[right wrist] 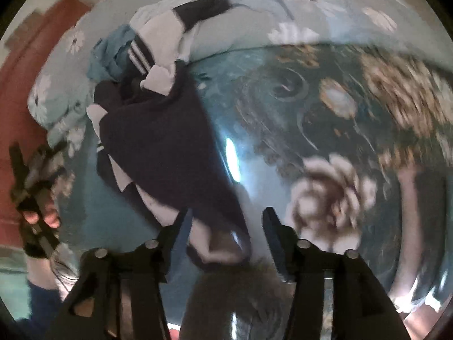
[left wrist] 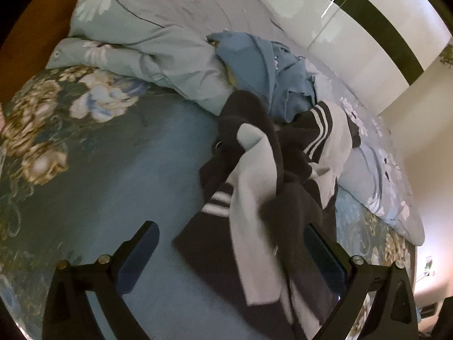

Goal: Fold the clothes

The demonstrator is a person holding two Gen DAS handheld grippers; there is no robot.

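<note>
A dark navy and white garment with white stripes [left wrist: 254, 187] lies crumpled on the blue floral bed sheet [left wrist: 113, 175]. My left gripper [left wrist: 229, 255] is open, its jaws wide apart over the garment's near end, with cloth lying between them. In the right wrist view the same garment [right wrist: 158, 141] stretches from the upper left down to my right gripper [right wrist: 226, 232]. The right gripper is open and a corner of the garment lies between its fingers. The left gripper [right wrist: 31, 187] shows at the far left in a hand.
A blue garment [left wrist: 254, 68] lies bunched behind the dark one. A light blue duvet with white flowers [left wrist: 147, 36] is piled along the far side of the bed. A white wall or wardrobe [left wrist: 354, 42] stands behind. The right wrist view is motion-blurred.
</note>
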